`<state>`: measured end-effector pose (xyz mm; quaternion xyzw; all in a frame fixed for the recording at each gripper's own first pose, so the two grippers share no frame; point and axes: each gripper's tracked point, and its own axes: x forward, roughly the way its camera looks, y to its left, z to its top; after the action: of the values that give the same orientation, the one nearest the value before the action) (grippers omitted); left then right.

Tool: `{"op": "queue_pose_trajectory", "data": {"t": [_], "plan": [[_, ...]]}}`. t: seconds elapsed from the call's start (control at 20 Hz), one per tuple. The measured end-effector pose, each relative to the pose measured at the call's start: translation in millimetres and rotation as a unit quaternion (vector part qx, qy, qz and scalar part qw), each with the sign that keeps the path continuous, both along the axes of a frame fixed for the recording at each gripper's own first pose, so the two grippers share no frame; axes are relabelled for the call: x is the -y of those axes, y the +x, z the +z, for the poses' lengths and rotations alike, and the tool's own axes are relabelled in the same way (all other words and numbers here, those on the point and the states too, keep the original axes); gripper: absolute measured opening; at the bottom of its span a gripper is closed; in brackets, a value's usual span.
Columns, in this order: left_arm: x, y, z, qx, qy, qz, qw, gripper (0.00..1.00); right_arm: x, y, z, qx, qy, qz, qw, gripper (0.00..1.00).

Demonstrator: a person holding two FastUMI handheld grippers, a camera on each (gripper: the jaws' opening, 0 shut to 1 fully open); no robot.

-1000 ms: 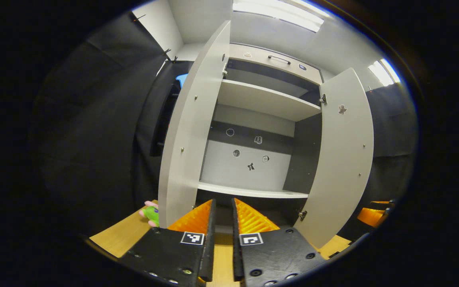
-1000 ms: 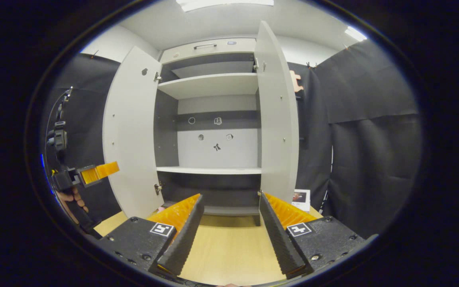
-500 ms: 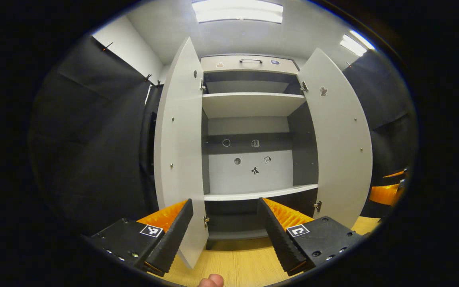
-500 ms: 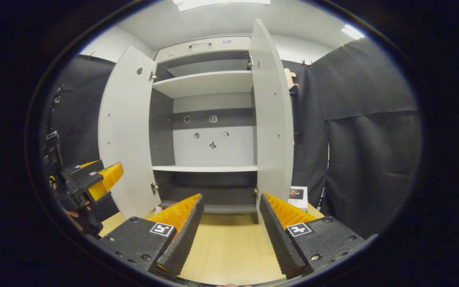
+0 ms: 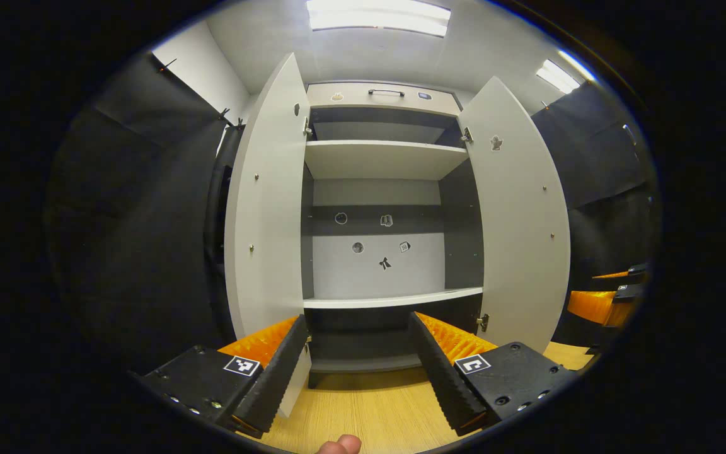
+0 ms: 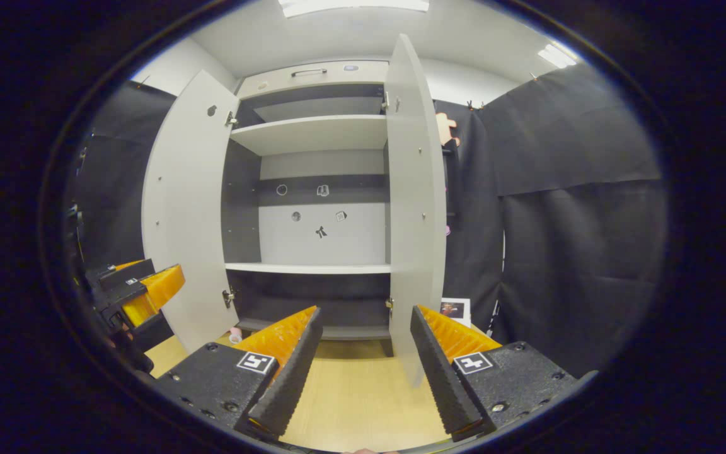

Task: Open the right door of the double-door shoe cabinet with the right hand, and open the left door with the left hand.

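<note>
The grey double-door shoe cabinet (image 5: pixel 379 161) stands with both doors swung outward and its shelves bare. In the left gripper view the left door (image 5: pixel 265 208) and the right door (image 5: pixel 517 221) flank the opening. My left gripper (image 5: pixel 358 372) is open in front of the cabinet's base and holds nothing. In the right gripper view the right door (image 6: pixel 413 208) stands edge-on just ahead of my open right gripper (image 6: pixel 363 366), its lower corner close to the right finger (image 6: pixel 442 372) and not gripped. The left door (image 6: pixel 183 221) is angled wide, with the left gripper (image 6: pixel 142 293) beside it.
A light wooden surface (image 6: pixel 350 403) runs from the grippers to the cabinet's foot. A small pink thing (image 6: pixel 235 336) lies by the left door's hinge side and a picture card (image 6: pixel 454 309) leans behind the right door. A drawer with a handle (image 5: pixel 386 93) tops the cabinet. A fingertip (image 5: pixel 338 444) shows low.
My left gripper's jaws went from a narrow gap to wide open, and it drew back from the left door and levelled. The right gripper shifted slightly and stayed open.
</note>
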<state>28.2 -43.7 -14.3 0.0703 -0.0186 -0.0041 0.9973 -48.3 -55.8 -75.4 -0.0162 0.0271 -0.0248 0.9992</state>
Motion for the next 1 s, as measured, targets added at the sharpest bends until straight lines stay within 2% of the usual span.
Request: {"op": "queue_pose_trajectory", "data": {"t": [0.4,1.0], "plan": [[-2.3,0.9,-0.3,0.002,-0.003,0.0,1.0,0.96,4.8,-2.6,-2.7,-0.002,0.004,-0.009,1.0,0.89],[-6.7,1.8,-0.8,0.006,-0.003,-0.005,1.0,0.96,-11.7,4.5,-5.0,-0.002,-0.01,0.005,1.0,0.89]]}}
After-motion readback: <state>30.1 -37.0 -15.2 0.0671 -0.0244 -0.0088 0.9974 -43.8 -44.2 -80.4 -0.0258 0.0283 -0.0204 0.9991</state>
